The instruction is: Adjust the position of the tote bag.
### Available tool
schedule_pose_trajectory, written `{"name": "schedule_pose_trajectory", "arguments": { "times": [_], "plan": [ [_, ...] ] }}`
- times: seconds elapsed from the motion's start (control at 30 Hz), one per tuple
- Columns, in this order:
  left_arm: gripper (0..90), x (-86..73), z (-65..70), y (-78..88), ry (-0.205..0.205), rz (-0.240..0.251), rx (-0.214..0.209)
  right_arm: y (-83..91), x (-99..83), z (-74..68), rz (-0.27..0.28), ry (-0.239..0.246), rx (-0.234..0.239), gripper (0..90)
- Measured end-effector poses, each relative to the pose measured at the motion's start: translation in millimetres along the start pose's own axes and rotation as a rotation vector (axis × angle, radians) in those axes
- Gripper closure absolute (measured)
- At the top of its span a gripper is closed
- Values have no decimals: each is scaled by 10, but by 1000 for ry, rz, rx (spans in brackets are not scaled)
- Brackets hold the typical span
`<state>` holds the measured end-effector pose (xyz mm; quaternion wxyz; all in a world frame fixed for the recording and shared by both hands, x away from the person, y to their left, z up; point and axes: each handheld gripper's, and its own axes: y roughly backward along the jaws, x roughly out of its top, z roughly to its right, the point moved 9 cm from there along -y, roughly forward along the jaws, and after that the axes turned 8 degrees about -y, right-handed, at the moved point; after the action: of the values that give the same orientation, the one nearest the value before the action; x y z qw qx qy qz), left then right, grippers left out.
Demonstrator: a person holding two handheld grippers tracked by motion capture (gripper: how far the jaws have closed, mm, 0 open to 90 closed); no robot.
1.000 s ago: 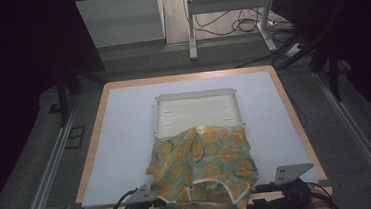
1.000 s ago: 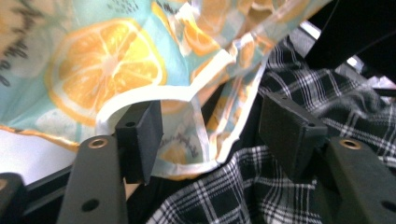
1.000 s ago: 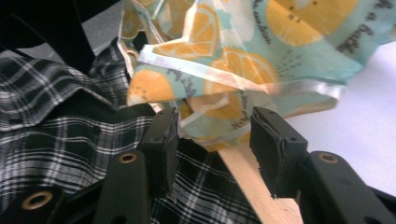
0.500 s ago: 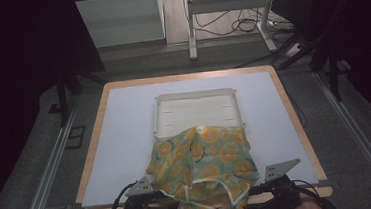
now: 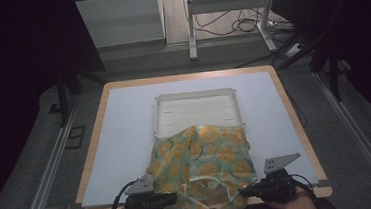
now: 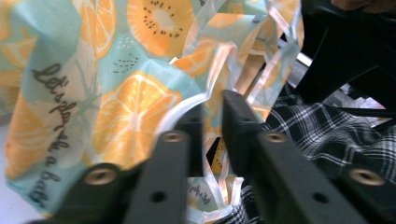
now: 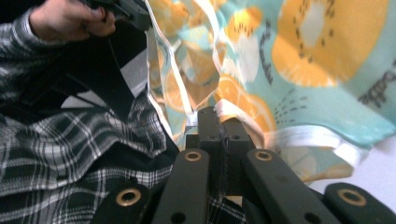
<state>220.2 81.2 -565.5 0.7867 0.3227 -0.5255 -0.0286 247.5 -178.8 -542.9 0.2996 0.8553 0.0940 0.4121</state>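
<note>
At the near edge of the tabletop (image 5: 126,139) I had both grippers on the orange-print cloth bag (image 5: 203,168). Its far end lay over the front rim of the white tray (image 5: 195,96); its near end hung off the edge toward me.

The left hand-held gripper (image 5: 173,199) had just been closing. In the left gripper view (image 6: 212,114) a narrow slit showed between the jaws, with the bag's white-trimmed hem running into it, so I judged it pinched on the hem. The right hand-held gripper (image 5: 244,192) had also just been closing. In the right gripper view (image 7: 219,123) the jaws were together on a fold of hem at the tips.

Risks, as I judged them:
- Both holds were thin hem only. A quick lift could pull the cloth out of either one.
- The white straps (image 6: 280,28) hung loose near the jaws and could snag or get caught instead of the bag's edge.
- Lifting could drag the far end across the tray rim and shift the tray.
- An uneven pull could twist the bag rather than open it.

The high view showed the tray and the overlap; the gripper views did not. The gripper views showed the jaw contact, the printed lettering and a plaid sleeve (image 7: 70,135). The right gripper view also caught the other hand (image 7: 70,18).
</note>
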Motion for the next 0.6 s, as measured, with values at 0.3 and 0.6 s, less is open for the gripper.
{"name": "schedule_pose_trajectory", "arguments": {
  "times": [0.3, 0.6],
  "plan": [
    [895, 166, -11, 112, -25, 58, -3, 78, 147, -42, 40, 35, -19, 889],
    [897, 361, -47, 267, -54, 108, 30, 205, 355, -91, 82, 84, -45, 889]
  ]
}}
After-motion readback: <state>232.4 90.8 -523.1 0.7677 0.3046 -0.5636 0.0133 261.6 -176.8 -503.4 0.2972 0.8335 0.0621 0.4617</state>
